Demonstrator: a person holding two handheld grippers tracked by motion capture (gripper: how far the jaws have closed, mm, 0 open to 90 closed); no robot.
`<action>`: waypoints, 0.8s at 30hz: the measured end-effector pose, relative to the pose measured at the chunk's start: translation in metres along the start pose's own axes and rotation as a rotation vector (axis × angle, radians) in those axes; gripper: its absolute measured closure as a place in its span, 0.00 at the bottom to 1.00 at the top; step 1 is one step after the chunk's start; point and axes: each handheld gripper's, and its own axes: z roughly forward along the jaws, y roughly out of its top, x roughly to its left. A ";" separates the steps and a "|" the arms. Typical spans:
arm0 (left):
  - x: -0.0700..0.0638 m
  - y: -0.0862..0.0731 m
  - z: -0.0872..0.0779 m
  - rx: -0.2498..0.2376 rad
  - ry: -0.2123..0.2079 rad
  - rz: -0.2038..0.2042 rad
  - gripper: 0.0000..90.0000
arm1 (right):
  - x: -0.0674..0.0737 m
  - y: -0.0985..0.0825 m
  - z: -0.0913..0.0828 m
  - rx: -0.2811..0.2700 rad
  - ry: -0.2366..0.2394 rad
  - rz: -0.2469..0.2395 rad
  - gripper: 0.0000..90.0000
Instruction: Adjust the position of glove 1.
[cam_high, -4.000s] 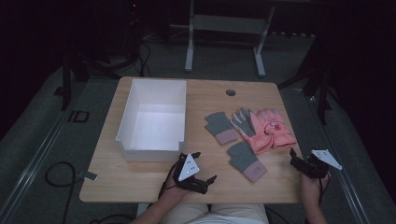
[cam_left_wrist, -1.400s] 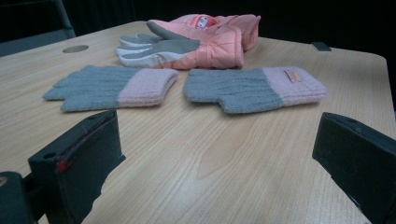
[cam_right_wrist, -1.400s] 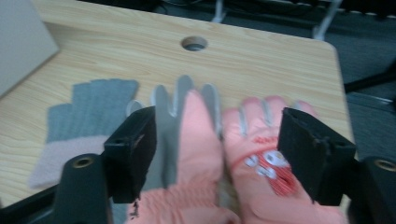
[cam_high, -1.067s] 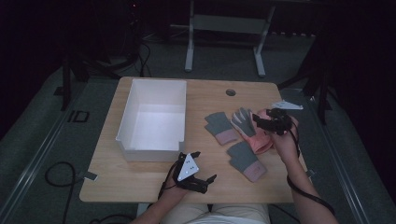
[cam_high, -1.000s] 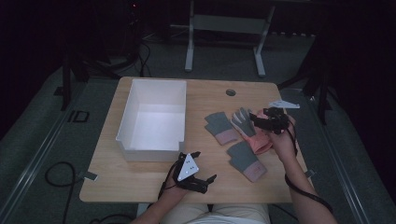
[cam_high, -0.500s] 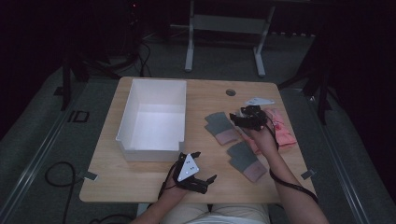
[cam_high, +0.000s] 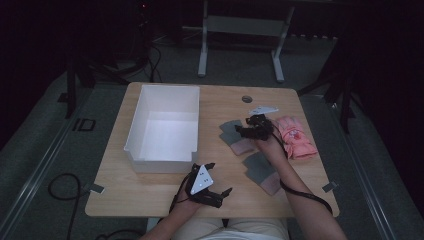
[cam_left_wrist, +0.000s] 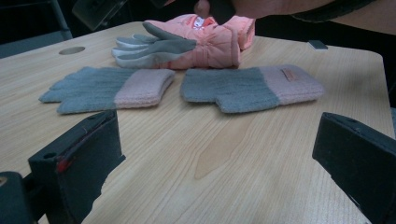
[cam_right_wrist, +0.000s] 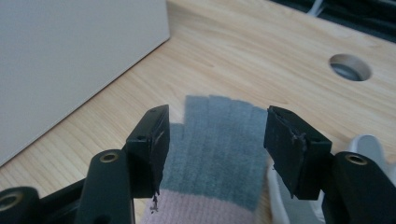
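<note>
Two grey knit gloves with pink cuffs lie right of centre: the far grey glove (cam_high: 230, 131) (cam_right_wrist: 219, 119) and the near grey glove (cam_high: 258, 167) (cam_left_wrist: 247, 86). A pink padded glove (cam_high: 295, 136) (cam_left_wrist: 205, 42) lies to their right. My right gripper (cam_high: 240, 131) (cam_right_wrist: 215, 135) hangs low over the far grey glove, open. Its jaws have just been closing a little, and they stand either side of the glove's fingers without pressing them. My left gripper (cam_high: 220, 178) (cam_left_wrist: 219, 154) rests open at the table's front edge, with nothing between its jaws.
A white empty bin (cam_high: 132, 132) (cam_right_wrist: 70, 56) stands on the left half of the wooden table (cam_high: 150, 192). A round cable hole (cam_high: 246, 99) (cam_right_wrist: 350, 67) sits near the far edge. Dark floor, cables and a metal stand surround the table.
My right gripper has moved left and down from the pink glove to over the far grey glove. The left gripper has stayed still.
</note>
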 end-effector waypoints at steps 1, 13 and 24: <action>0.000 0.000 0.000 0.001 0.000 0.000 0.01 | 0.001 0.000 0.002 0.004 0.000 -0.004 0.45; 0.000 0.000 0.000 0.002 -0.003 0.003 0.01 | 0.006 -0.001 0.023 0.043 0.053 -0.064 0.50; 0.000 0.000 0.000 -0.003 -0.008 0.003 0.01 | 0.000 -0.012 0.041 0.144 0.076 -0.192 0.63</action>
